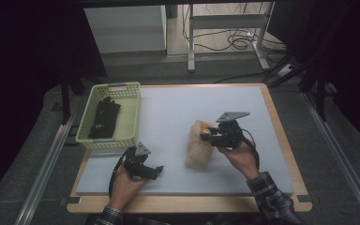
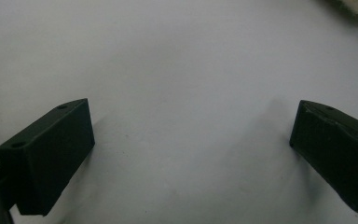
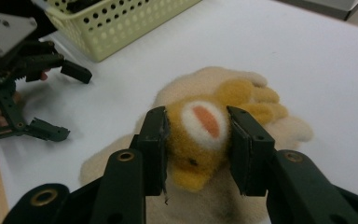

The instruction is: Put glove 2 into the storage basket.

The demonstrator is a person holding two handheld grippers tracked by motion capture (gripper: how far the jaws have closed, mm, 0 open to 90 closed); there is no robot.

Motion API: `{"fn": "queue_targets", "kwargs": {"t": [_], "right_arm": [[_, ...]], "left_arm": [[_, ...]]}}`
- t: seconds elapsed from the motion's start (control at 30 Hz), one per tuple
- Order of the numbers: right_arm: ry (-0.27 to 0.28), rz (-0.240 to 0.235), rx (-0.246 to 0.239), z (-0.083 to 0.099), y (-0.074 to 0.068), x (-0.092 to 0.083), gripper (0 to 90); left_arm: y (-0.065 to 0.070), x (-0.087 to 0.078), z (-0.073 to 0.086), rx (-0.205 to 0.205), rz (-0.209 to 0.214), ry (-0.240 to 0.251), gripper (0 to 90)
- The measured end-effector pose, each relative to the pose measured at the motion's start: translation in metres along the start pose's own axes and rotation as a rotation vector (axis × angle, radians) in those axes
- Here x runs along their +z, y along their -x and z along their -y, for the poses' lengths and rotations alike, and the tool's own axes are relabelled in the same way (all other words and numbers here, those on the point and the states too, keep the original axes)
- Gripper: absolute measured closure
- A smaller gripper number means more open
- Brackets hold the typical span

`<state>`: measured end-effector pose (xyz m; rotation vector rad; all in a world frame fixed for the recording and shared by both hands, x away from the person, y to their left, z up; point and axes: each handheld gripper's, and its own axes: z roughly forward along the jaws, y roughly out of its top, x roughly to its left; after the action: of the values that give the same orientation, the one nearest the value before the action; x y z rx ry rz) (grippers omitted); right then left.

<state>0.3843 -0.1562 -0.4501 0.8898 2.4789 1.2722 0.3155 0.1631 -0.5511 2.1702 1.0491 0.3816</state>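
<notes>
A fluffy beige glove [image 1: 198, 146] with a yellow plush patch [image 3: 205, 135] lies mid-table. My right gripper [image 1: 209, 136] is shut on that yellow patch; in the right gripper view its pads [image 3: 154, 140] press both sides of it [image 3: 198, 128]. The glove's gripped end is lifted a little, while the rest trails on the white board. My left gripper [image 1: 153, 171] rests at the front left, open, with bare board between its jaws [image 2: 191, 140]. The right gripper view has it at the upper left [image 3: 67, 102].
A pale yellow perforated basket [image 1: 129, 123] stands at the back left with a black glove [image 1: 104, 117] inside; its wall appears in the right gripper view [image 3: 116, 28]. The white board [image 1: 178, 103] lies on a wooden table [image 1: 290, 154]. Desk legs and cables stand beyond.
</notes>
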Motion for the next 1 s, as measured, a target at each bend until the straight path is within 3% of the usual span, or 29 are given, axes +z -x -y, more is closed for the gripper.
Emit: {"fn": "queue_targets", "kwargs": {"t": [0.1, 0.23, 0.37, 0.57, 0.73, 0.87, 0.97, 1.0], "right_arm": [[-0.039, -0.002, 0.014, 0.005, -0.003, 0.022, 59.1], [-0.088, 0.054, -0.006, 0.019, -0.006, 0.046, 54.9], [-0.095, 0.062, -0.003, 0.028, -0.008, 0.054, 48.3], [-0.081, 0.058, -0.005, 0.026, -0.007, 0.045, 36.0], [-0.04, 0.068, -0.01, 0.024, -0.003, 0.025, 35.8], [-0.028, 0.088, -0.021, 0.031, 0.004, 0.009, 42.6], [-0.041, 0.073, -0.027, 0.047, 0.011, -0.001, 60.7], [-0.041, 0.073, -0.027, 0.047, 0.011, -0.001, 60.7]], "left_arm": [[0.0, 0.0, 0.0, 0.0, 0.0, -0.001, 0.2], [0.0, 0.0, 0.0, -0.001, 0.001, -0.001, 0.3], [0.0, 0.0, 0.0, -0.001, 0.001, -0.001, 0.2], [0.0, 0.0, 0.0, 0.0, 0.001, -0.001, 0.2], [0.0, 0.0, 0.0, 0.002, 0.0, -0.001, 0.2], [0.0, 0.0, 0.0, 0.002, 0.0, -0.001, 0.2], [0.0, 0.0, 0.0, 0.0, 0.001, -0.001, 0.3], [0.0, 0.0, 0.0, 0.0, 0.001, -0.001, 0.3]]}}
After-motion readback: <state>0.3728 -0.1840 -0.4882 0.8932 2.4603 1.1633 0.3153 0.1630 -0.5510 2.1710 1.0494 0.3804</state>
